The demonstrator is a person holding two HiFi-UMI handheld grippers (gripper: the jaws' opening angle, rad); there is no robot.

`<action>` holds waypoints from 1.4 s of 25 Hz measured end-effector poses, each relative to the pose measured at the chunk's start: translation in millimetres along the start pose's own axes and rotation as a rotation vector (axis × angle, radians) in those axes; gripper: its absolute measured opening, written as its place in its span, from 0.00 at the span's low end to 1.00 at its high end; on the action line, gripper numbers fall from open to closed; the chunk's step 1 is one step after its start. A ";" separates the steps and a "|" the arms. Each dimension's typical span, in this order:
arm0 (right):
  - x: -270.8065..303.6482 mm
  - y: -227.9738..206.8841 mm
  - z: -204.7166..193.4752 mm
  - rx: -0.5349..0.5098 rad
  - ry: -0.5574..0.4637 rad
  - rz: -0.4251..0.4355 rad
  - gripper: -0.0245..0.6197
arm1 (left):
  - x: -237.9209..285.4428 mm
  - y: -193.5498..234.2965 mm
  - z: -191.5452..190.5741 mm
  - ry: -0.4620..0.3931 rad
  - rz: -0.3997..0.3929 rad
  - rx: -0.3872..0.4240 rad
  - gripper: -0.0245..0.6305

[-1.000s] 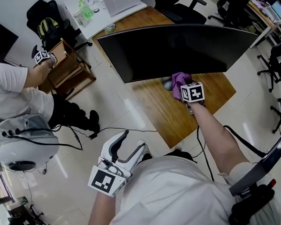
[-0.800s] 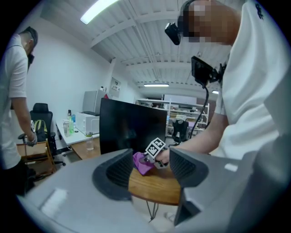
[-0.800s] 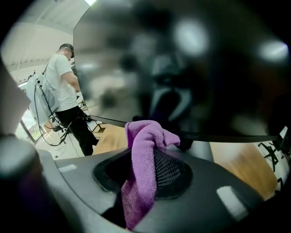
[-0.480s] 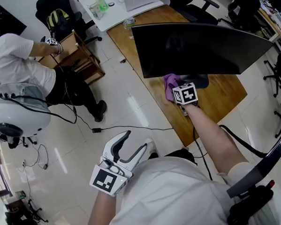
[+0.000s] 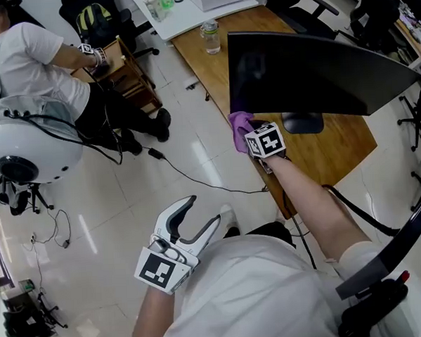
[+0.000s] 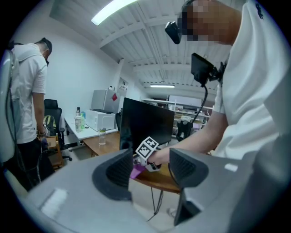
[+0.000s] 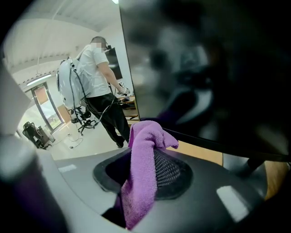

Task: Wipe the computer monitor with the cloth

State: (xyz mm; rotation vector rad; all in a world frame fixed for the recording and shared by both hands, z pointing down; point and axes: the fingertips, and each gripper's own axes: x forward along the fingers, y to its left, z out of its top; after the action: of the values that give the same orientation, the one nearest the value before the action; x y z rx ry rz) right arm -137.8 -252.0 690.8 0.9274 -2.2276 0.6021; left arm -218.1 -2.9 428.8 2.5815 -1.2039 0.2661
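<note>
- Clamped shut, the right gripper (image 5: 249,135) had its jaws closed on a purple cloth (image 5: 239,122); in the right gripper view the cloth (image 7: 142,150) stood up between the mesh pads and draped down over the near side of the right gripper (image 7: 150,175).
- The cloth sat at the lower left corner of the dark monitor (image 5: 311,67), just off the desk's edge; whether it actually touched the screen (image 7: 204,68) could not be told.
- The left gripper (image 5: 197,216) hung low by the person's torso, well apart from the desk, its jaws wide apart.
- Nothing sat between those jaws in the left gripper view (image 6: 150,170); they only framed the far-off monitor (image 6: 145,123) and the right arm.
- The monitor stood on a wooden desk (image 5: 336,150), its stand base (image 5: 303,123) near the right gripper.
- A clear bottle (image 5: 210,36) stood at the desk's far end.
- Another person (image 5: 29,61) in a white shirt stood well to the left.
</note>
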 end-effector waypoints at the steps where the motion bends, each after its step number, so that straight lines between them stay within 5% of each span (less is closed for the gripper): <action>1: 0.2 6.1 4.5 -0.010 -0.005 0.010 0.24 | -0.4 1.3 0.4 -0.006 0.000 -0.003 0.45; 14: -46.0 46.8 79.3 -0.038 -0.126 0.066 0.24 | 1.2 2.5 8.8 -0.069 -0.057 -0.015 0.45; 35: -208.2 85.8 267.6 -0.155 -0.449 0.060 0.24 | 7.1 13.2 5.7 -0.133 -0.163 0.037 0.45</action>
State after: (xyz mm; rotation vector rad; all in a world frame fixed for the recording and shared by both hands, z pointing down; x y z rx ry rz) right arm -191.2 -267.4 345.4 0.9917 -2.6626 0.2563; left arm -223.5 -17.9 427.7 2.7480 -1.0315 0.0847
